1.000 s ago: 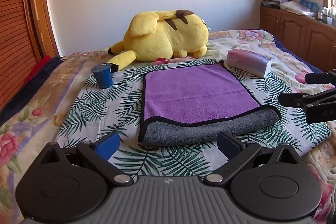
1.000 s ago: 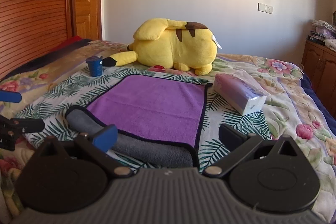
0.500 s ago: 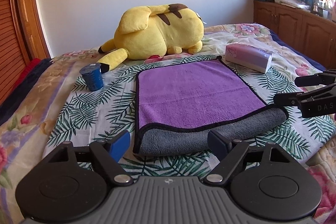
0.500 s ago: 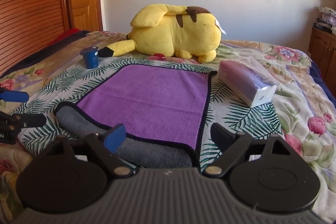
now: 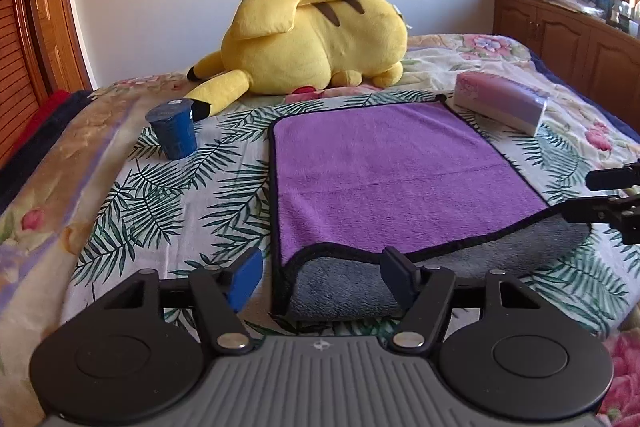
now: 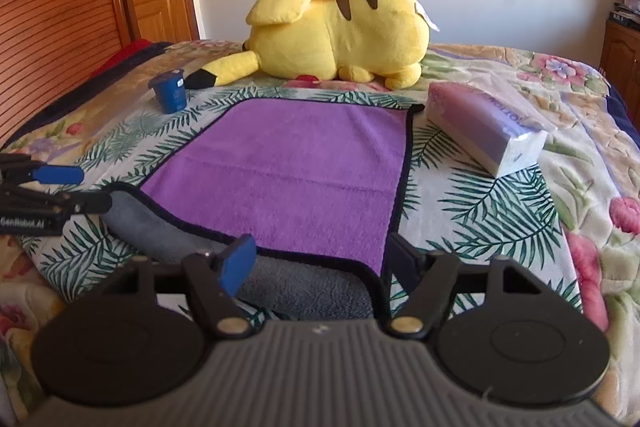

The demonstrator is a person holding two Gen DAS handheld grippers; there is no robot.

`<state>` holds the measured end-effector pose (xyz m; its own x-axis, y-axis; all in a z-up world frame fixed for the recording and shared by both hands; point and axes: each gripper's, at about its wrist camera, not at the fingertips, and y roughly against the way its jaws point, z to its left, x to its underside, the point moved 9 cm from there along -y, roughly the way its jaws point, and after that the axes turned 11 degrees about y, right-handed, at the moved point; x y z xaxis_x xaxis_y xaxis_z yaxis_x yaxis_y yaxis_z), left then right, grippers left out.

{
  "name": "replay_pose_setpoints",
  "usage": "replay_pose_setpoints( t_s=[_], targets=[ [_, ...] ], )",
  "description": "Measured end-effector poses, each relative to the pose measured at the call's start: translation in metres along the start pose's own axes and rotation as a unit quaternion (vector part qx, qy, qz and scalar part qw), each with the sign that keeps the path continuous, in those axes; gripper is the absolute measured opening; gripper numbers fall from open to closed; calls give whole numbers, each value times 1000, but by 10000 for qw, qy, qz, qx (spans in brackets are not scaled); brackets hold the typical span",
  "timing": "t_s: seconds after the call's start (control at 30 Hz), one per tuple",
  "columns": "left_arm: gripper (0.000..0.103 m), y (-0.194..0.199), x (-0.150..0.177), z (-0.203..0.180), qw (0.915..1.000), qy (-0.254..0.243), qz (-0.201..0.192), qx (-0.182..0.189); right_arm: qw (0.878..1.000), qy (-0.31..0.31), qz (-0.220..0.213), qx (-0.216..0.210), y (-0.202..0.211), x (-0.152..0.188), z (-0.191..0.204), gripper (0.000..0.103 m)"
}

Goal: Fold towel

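Both tongs are closing in on the towel [image 5: 384, 179] compared with a second ago, the left tongs [image 5: 320, 273] now spread wide astride its near-left grey corner and the right tongs [image 6: 320, 257] wide at its near-right corner, neither gripping yet. Lying flat on the bed [image 5: 132, 195] in front of the yellow plush [image 5: 312, 43], the towel is already showing a rolled near hem, so uneven pinches are risking a skewed fold. Left of the towel a blue cup [image 5: 173, 133] is standing sealed, contents hidden; the tissue pack [image 6: 486, 125] is sitting to its right.
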<state>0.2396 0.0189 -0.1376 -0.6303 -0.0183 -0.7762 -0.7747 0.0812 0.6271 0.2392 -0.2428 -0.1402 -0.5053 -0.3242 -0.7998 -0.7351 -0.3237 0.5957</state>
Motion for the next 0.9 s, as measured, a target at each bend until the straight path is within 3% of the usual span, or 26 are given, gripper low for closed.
replay_pose_setpoints(
  t_s=[0.37,0.53,0.9],
  targets=[
    [32,-22,3,15,9995,161,253,97,9995,-88,295,-98,-15,8,-8,67],
    [20,-28,11,15,9985,253,444,212,9988,-108,462,-115,-20,15,-9,66],
    [15,-33,27,19,9969,301,700,191,9960,-165,847,-230,-31,29,-10,64]
  ],
)
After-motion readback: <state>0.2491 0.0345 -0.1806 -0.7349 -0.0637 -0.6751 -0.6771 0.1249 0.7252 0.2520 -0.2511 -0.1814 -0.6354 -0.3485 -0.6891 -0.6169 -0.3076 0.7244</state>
